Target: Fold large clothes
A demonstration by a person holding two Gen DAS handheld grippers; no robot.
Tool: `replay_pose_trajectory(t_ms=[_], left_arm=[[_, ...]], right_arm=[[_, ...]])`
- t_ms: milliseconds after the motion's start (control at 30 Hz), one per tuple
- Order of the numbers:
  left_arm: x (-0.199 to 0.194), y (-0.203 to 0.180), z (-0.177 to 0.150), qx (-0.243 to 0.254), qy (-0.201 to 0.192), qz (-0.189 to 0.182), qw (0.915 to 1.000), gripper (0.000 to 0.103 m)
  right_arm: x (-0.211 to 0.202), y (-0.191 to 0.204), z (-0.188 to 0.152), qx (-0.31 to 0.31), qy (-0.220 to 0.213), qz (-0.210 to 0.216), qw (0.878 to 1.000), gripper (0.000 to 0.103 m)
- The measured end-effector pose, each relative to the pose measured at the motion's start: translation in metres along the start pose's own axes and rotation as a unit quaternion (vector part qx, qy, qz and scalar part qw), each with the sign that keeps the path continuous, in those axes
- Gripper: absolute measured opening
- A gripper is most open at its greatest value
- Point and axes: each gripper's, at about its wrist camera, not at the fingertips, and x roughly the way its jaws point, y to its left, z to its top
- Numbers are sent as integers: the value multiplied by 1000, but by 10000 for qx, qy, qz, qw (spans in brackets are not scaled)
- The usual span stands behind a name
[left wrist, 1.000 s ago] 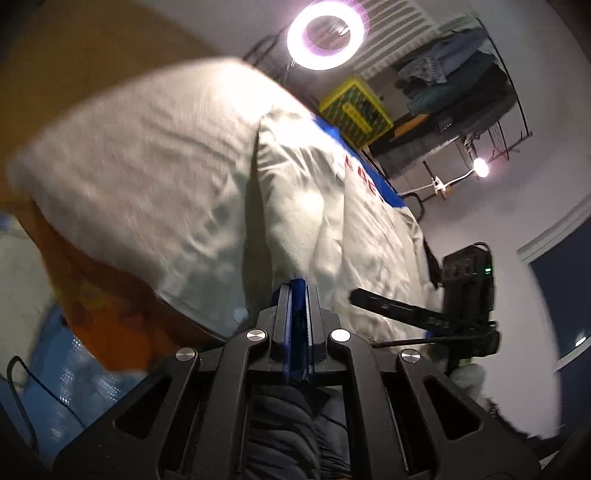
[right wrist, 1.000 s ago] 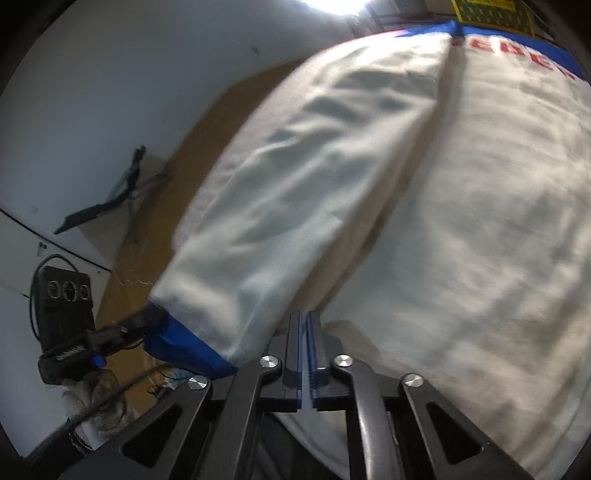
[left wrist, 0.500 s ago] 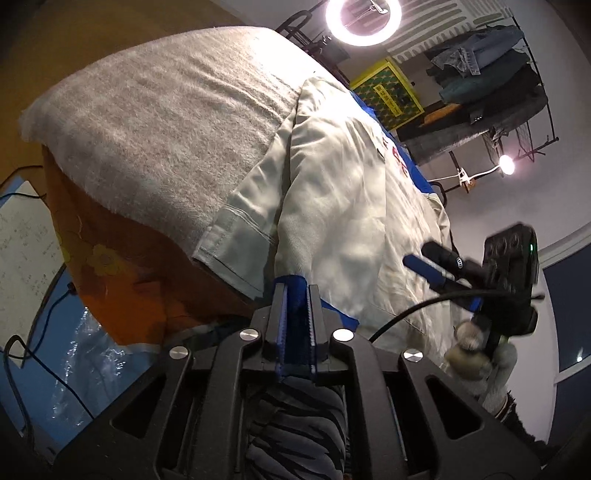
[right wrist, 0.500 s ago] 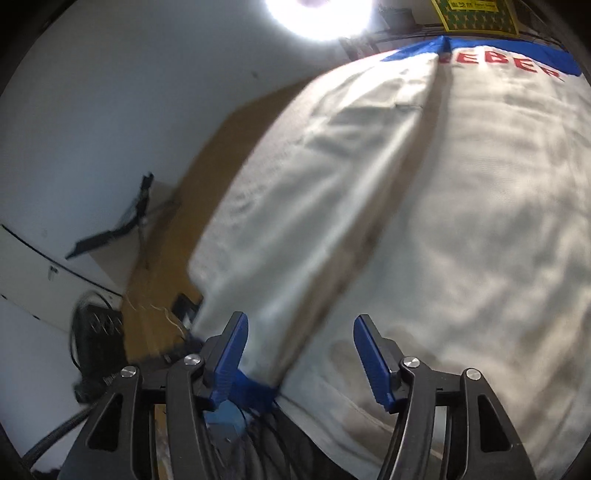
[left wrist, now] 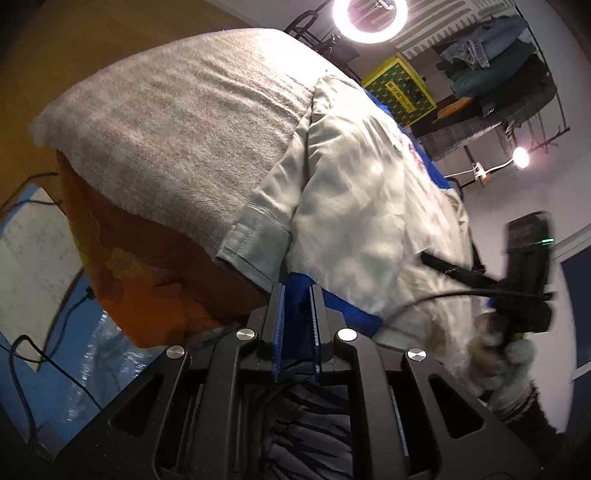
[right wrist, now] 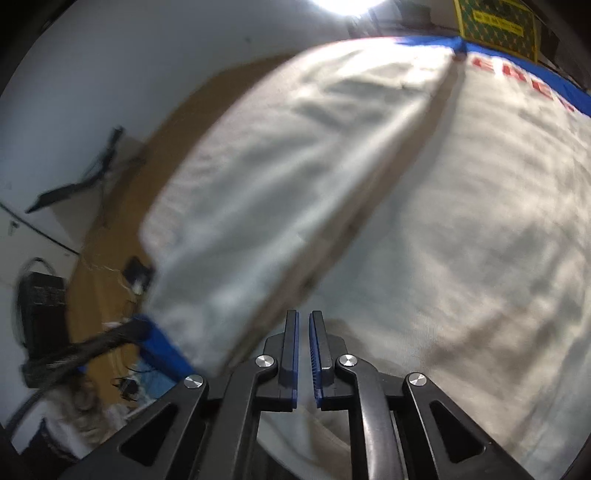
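A large cream garment (left wrist: 369,206) with a blue hem (left wrist: 295,295) and red lettering lies spread on a table covered by a grey-beige blanket (left wrist: 184,122). My left gripper (left wrist: 298,286) is shut on the blue hem at the table's near edge. One side panel (right wrist: 280,177) is folded over the body of the garment (right wrist: 461,240). My right gripper (right wrist: 303,314) points down at the garment's near edge. Its jaws are closing and a narrow gap is left, with pale cloth behind it and none visibly pinched. In the left wrist view a gloved hand (left wrist: 513,354) holds that gripper, blurred.
An orange flowered cloth (left wrist: 140,266) hangs below the blanket. Cables lie on a blue floor sheet (left wrist: 55,369). Beyond the table stand a ring light (left wrist: 369,14), a yellow crate (left wrist: 399,88) and a clothes rack (left wrist: 498,66). A dark stand (right wrist: 74,188) sits by the wall.
My left gripper has sunk toward the table's edge with the blue hem still in it. My right gripper went from shut to wide open and has come back to a narrow gap.
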Motion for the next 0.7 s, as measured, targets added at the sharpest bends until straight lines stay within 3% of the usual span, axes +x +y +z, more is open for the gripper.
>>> replay_pose_trajectory(t_ms=[100,133,200,267,333,367,500,567,633,700], left_arm=[[-3,3,0,-73,-96,-21,9999,9],[-4,4,0,-82,-132,-11,9999,9],[-5,4,0,-84,-147,-17,9999,9],[-3,2,0,-55,-139,0,9999,9],[-1,1,0,15,-131,92,9999,9],[1,0,0,44,-125,148,9998,9],[-1,7,-2,-11,-202,173,9996,12],[-8,14,0,-115,-424,96,9990,30],[-15,25,4,-322,-693,63,9971,71],[-14,38,10,-627,-821,-96,9946,74]], right_arm=[[-31,16,1,-423,-802,73,9959,45],[-37,21,1,-521,-1061,30,9930,50],[-44,28,3,-655,-1386,28,9882,51],[-26,36,15,-681,-1166,86,9908,51],[-5,37,21,-711,-827,86,9940,38],[10,41,24,-745,-681,14,9949,37],[47,36,-3,-1107,146,-657,9916,29],[43,35,-10,-1261,98,-651,9898,29],[33,34,-8,-1126,67,-451,9926,30],[23,39,-4,-1119,-86,-316,9932,30]])
